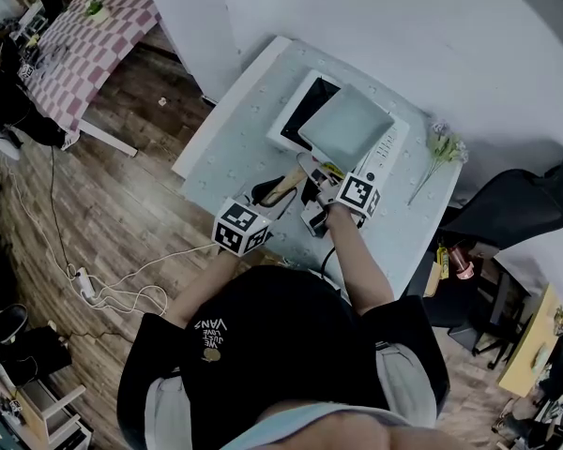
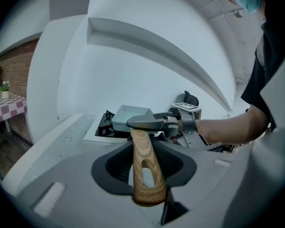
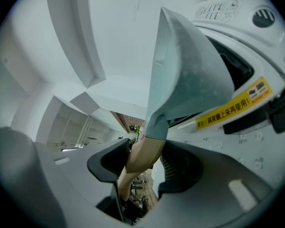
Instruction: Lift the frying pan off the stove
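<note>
- The head view alone gives the layout. A white stove (image 1: 387, 150) stands at the far side of a pale table (image 1: 227, 148), and the square frying pan (image 1: 347, 125) is over the stove's right half. Its wooden handle (image 1: 283, 186) slants back toward the person.
- From above, the left gripper (image 1: 267, 197) is at the near end of the handle. The right gripper (image 1: 321, 181) is further along, by the pan, but the jaws themselves are too small to read in this view.
- The left gripper view settles its own grip. The ribbed pads (image 2: 173, 161) are closed partway on the looped wooden end of the handle. It also shows the right gripper side-on, clamped at the dark metal neck.
- The right gripper view shows its jaws set fairly wide, pressing on the handle where wood meets metal.
- Only this view looks at the pan's underside. A dark gap opens between it and the stove top at the far end, while the near edge is close above a yellow label (image 3: 232, 106). Whether that edge touches the stove, I cannot tell.
</note>
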The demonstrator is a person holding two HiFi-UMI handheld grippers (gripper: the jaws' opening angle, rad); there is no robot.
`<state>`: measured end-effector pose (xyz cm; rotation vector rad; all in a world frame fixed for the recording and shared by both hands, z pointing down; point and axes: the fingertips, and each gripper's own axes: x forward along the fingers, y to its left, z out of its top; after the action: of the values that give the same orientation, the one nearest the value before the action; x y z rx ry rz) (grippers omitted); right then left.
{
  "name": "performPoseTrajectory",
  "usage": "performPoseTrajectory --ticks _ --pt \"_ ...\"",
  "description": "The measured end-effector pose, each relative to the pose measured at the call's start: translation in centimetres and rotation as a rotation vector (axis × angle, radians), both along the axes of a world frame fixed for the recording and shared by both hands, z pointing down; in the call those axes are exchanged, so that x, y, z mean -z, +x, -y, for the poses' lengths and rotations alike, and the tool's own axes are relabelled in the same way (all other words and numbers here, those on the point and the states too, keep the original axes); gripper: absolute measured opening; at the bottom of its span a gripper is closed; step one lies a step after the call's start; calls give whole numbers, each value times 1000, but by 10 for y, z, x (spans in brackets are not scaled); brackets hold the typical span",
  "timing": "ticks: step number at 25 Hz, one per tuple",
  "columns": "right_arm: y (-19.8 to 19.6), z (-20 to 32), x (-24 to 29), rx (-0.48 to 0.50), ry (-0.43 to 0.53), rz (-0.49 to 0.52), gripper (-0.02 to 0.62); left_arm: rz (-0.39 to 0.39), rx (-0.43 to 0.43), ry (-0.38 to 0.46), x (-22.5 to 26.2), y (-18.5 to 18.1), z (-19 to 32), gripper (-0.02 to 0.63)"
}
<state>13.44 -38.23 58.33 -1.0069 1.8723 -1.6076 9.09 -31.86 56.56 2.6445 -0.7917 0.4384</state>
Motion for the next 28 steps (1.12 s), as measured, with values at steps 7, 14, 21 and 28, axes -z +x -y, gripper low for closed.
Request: performPoseTrajectory --ticks 7,14,21,28 --pt "-5 -15 2 -9 0 -18 202 -23 -3 -2 3 -5 -15 132" --pt "-18 -35 11 -17 16 -26 202 -44 -7 11 11 -19 -34 132" --pt "-38 -63 17 -38 28 -33 204 -61 -27 22 15 -40 -61 132" --pt "-65 -95 18 -69 27 -34 205 -69 -56 23 18 -69 -92 132"
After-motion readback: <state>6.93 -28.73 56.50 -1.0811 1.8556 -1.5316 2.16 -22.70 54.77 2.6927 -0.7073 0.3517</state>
